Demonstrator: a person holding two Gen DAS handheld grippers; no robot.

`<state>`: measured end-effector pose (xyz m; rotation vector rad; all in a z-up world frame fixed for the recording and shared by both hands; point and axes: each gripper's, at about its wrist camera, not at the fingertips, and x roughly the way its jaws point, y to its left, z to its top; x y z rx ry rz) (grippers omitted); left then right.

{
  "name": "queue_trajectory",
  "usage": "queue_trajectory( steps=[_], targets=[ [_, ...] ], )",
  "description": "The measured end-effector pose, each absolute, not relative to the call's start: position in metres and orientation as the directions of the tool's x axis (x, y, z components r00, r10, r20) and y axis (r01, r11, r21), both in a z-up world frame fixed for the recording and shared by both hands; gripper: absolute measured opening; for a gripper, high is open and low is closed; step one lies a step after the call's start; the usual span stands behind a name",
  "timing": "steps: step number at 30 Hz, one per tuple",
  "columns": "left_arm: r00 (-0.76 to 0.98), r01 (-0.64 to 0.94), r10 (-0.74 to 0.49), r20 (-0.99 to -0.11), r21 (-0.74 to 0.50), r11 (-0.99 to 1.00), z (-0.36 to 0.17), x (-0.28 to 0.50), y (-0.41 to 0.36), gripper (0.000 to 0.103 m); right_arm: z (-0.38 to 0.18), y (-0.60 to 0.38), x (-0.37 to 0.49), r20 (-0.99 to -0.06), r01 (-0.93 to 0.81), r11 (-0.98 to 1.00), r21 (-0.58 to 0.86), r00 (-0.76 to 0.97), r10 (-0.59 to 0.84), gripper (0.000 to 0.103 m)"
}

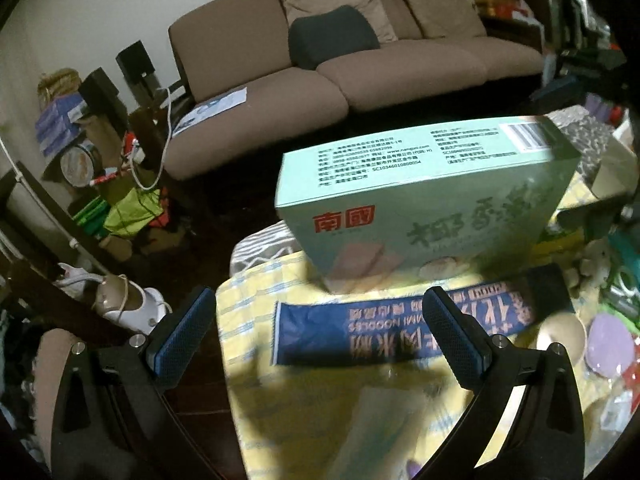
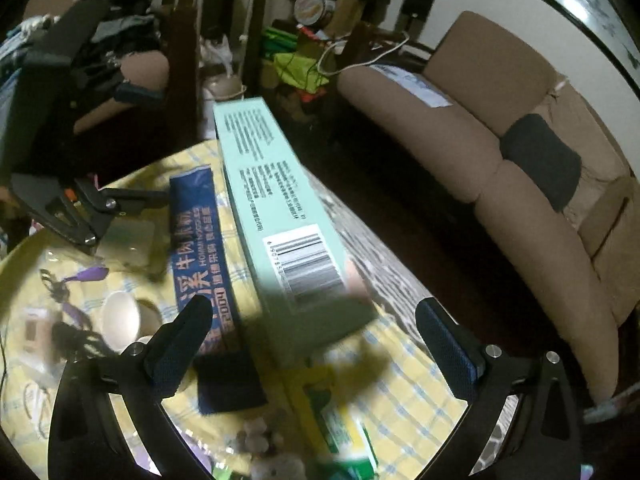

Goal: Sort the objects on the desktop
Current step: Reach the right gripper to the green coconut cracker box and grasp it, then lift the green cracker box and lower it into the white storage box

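Observation:
A mint-green biscuit box [image 1: 424, 196] stands on edge on the yellow checked tablecloth [image 1: 288, 412]. A long blue noodle packet [image 1: 400, 324] lies flat in front of it. My left gripper [image 1: 320, 320] is open and empty, just short of the packet. In the right wrist view the green box [image 2: 280, 216] runs away from me, with the blue packet [image 2: 200, 248] along its left. My right gripper [image 2: 316, 324] is open and empty, its fingers either side of the box's near end. The left gripper [image 2: 132, 200] shows at the far left.
A white cup [image 2: 120, 316], purple bits [image 2: 86, 274], a purple round piece [image 1: 608, 344], a small plush toy [image 2: 268, 448] and a green-yellow packet [image 2: 344, 428] lie on the cloth. A brown sofa [image 1: 360, 68] stands beyond the table. Cluttered shelves [image 1: 88, 152] are at the left.

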<state>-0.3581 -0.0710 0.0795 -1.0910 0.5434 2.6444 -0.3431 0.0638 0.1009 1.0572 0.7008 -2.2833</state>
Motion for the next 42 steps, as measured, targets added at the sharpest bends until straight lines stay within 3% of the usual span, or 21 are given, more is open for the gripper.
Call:
queue_trajectory(
  steps=[1,4,7,13,22,28,30,33,35,42],
  targets=[
    [-0.700,-0.344,0.065,-0.712,0.255,-0.904,0.076,-0.359,-0.070,0.103,0.096,0.062,-0.347,-0.796,0.652,-0.725,-0.221,-0.550,-0.252,0.100],
    [-0.700,-0.356,0.074,-0.710,0.258,-0.898,0.067,-0.363,-0.064,0.103,0.080,0.061,-0.353,-0.801,0.664,-0.719,-0.206,-0.536,-0.266,0.064],
    [-0.702,-0.348,0.058,-0.710,0.271,-0.897,0.060,-0.366,-0.059,0.103,0.082,0.069,-0.351,-0.784,0.680,-0.719,-0.140,-0.520,-0.339,0.056],
    [-0.713,-0.325,0.074,-0.697,0.235,-0.916,0.062,-0.369,-0.057,0.103,0.113,0.057,-0.335,-0.727,0.671,-0.712,-0.207,-0.592,-0.347,0.046],
    [-0.728,-0.353,0.280,-0.626,-0.009,-0.936,0.082,-0.341,-0.065,0.103,0.172,0.054,-0.317,-0.728,0.651,-0.728,-0.214,-0.604,-0.325,0.044],
    [-0.652,-0.451,0.581,-0.487,-0.367,-0.813,0.093,-0.323,-0.088,0.103,0.204,0.071,-0.279,-0.743,0.671,-0.721,-0.174,-0.570,-0.351,0.044],
    [-0.645,-0.462,0.617,-0.452,-0.413,-0.785,0.093,-0.318,-0.090,0.103,0.216,0.079,-0.267,-0.748,0.679,-0.722,-0.133,-0.547,-0.376,0.044],
    [-0.586,-0.536,0.736,-0.340,-0.519,-0.666,0.094,-0.302,-0.094,0.103,0.232,0.091,-0.247,-0.750,0.681,-0.727,-0.079,-0.521,-0.407,0.044],
    [-0.492,-0.630,0.844,-0.213,-0.582,-0.514,0.097,-0.284,-0.092,0.103,0.242,0.105,-0.237,-0.748,0.683,-0.731,-0.003,-0.486,-0.451,0.044],
    [-0.359,-0.699,0.933,-0.009,-0.660,-0.275,0.120,-0.228,-0.085,0.101,0.271,0.152,-0.182,-0.705,0.651,-0.740,0.169,-0.445,-0.552,0.044]
  ],
)
